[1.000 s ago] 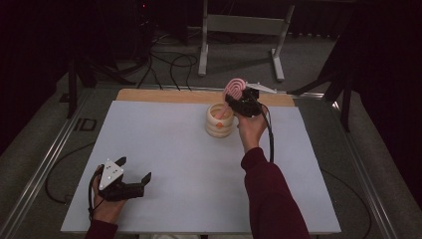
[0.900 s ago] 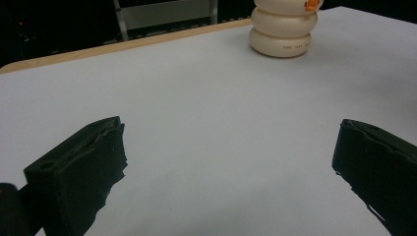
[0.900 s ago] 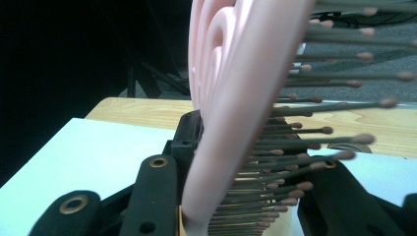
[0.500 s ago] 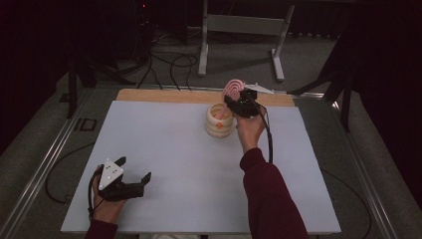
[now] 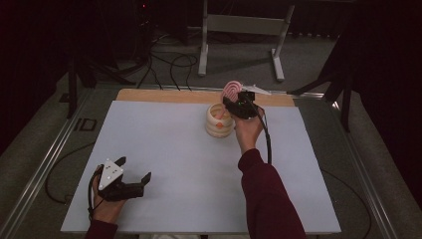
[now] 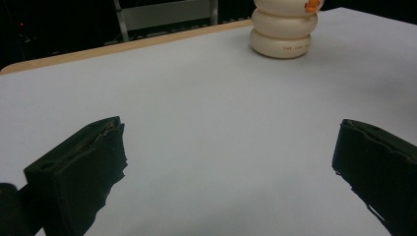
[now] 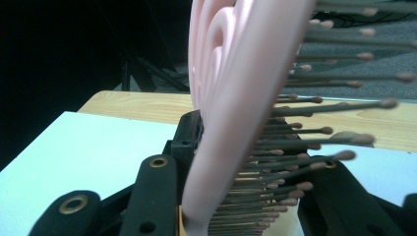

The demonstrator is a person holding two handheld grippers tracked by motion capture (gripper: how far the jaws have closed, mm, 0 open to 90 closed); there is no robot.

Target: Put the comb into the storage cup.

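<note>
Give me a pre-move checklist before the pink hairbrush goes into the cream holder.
1. Right gripper shut on the pink hairbrush: ok.
2. Brush head up, bristles clear of the jaws: cannot tell.
3. Cream holder upright on the white table: ok.
4. Holder opening free: cannot tell, the gripper partly covers it.
5. Left gripper open, well away from the holder: ok.

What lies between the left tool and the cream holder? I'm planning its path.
Only bare white tabletop, seen in the left gripper view, separates the left tool from the cream holder.
</note>
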